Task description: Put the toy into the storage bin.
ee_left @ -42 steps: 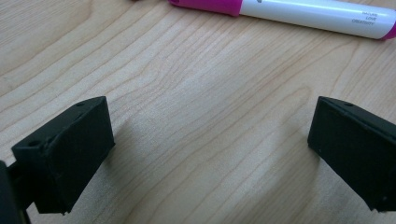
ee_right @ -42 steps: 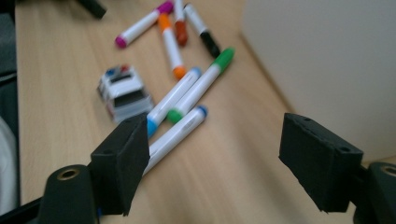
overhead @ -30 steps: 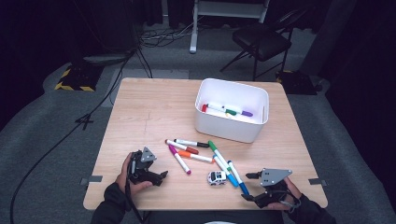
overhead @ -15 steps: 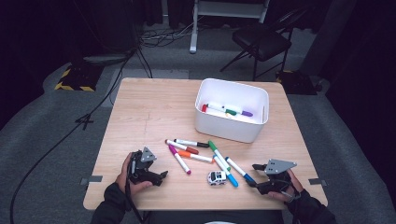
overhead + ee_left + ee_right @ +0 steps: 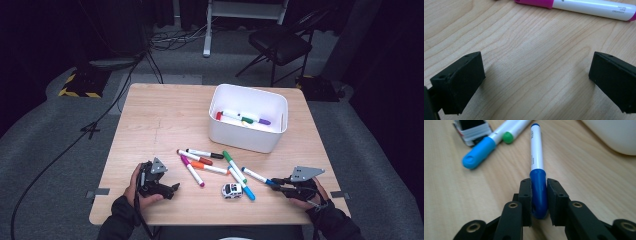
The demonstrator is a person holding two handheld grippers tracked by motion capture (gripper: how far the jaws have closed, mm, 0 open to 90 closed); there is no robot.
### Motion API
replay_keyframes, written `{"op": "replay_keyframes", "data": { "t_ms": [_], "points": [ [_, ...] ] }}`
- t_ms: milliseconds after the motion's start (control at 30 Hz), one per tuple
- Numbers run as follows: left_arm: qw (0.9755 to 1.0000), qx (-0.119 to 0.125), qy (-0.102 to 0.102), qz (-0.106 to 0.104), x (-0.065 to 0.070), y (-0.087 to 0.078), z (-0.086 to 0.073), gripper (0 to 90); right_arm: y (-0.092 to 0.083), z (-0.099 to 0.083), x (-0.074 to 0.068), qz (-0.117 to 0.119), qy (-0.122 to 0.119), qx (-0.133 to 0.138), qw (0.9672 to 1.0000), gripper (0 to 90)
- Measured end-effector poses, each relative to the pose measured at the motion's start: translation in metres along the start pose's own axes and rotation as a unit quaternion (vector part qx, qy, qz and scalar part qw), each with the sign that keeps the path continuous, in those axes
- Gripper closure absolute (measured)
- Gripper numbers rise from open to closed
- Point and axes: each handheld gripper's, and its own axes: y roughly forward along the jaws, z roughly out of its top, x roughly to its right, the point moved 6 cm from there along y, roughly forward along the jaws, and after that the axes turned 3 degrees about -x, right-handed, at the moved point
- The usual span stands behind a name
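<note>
The right gripper [image 5: 539, 195] has just closed on the blue pen [image 5: 537, 162], clamping its cap, right of the toy car [image 5: 232, 190]. The left gripper [image 5: 536, 75] gapes, holding nothing.

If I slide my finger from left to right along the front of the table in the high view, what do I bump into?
Left claw → pink marker → toy car → dark blue marker → right claw, shut on that marker's cap.
</note>
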Motion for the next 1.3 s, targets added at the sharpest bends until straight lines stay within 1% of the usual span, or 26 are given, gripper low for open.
{"op": "replay_keyframes", "data": {
  "t_ms": [33,67,133,167,233,300,400,467,500,533,633,700,900,1000,1067,1100,1167,1233,1300],
  "points": [
    [1.0000,0.000,0.000,0.000,0.000,0.000,0.000,0.5,0.000,-0.001,0.002,-0.006,0.006,0.002,1.0000,74.9],
    [1.0000,0.000,0.000,0.000,0.000,0.000,0.000,0.5,-0.001,-0.002,0.004,-0.003,0.014,0.003,0.9999,75.0],
    [1.0000,0.000,0.000,0.000,0.000,0.000,0.000,0.5,-0.003,-0.002,0.005,-0.011,0.011,0.003,0.9999,75.0],
    [1.0000,0.000,0.000,0.000,0.000,0.000,0.000,0.4,-0.003,-0.002,0.005,-0.007,0.012,0.007,0.9999,75.0],
    [1.0000,0.000,0.000,0.000,0.000,0.000,0.000,0.5,-0.005,-0.001,0.004,-0.007,0.008,0.010,0.9999,75.1],
    [1.0000,0.000,0.000,0.000,0.000,0.000,0.000,0.4,-0.008,0.002,0.004,-0.007,0.008,0.024,0.9997,75.1],
    [1.0000,0.000,0.000,0.000,0.000,0.000,0.000,0.5,-0.016,0.008,0.005,-0.016,-0.004,0.040,0.9990,75.1],
    [1.0000,0.000,0.000,0.000,0.000,0.000,0.000,0.4,-0.022,0.012,0.005,-0.015,-0.002,0.051,0.9986,75.0],
    [1.0000,0.000,0.000,0.000,0.000,0.000,0.000,0.5,-0.025,0.014,0.006,-0.016,-0.006,0.057,0.9982,75.0],
    [1.0000,0.000,0.000,0.000,0.000,0.000,0.000,0.4,-0.027,0.016,0.006,-0.016,-0.003,0.058,0.9982,75.1],
    [1.0000,0.000,0.000,0.000,0.000,0.000,0.000,0.4,-0.032,0.022,0.006,-0.019,-0.012,0.068,0.9974,75.1],
    [1.0000,0.000,0.000,0.000,0.000,0.000,0.000,0.4,-0.035,0.026,0.006,-0.016,-0.018,0.070,0.9973,75.1],
    [1.0000,0.000,0.000,0.000,0.000,0.000,0.000,0.4,-0.040,0.044,0.002,-0.017,-0.040,0.075,0.9962,75.0],
    [1.0000,0.000,0.000,0.000,0.000,0.000,0.000,0.4,-0.044,0.055,0.004,-0.017,-0.049,0.087,0.9949,75.0],
    [1.0000,0.000,0.000,0.000,0.000,0.000,0.000,0.4,-0.047,0.063,0.005,-0.018,-0.049,0.088,0.9947,75.0],
    [1.0000,0.000,0.000,0.000,0.000,0.000,0.000,0.4,-0.048,0.067,0.006,-0.017,-0.056,0.091,0.9941,75.0],
    [1.0000,0.000,0.000,0.000,0.000,0.000,0.000,0.4,-0.050,0.076,0.006,-0.012,-0.059,0.096,0.9936,75.0],
    [1.0000,0.000,0.000,0.000,0.000,0.000,0.000,0.5,-0.051,0.084,0.008,-0.015,-0.069,0.096,0.9929,75.0],
    [1.0000,0.000,0.000,0.000,0.000,0.000,0.000,0.4,-0.051,0.092,0.009,-0.015,-0.071,0.098,0.9925,75.0]
  ]
}}
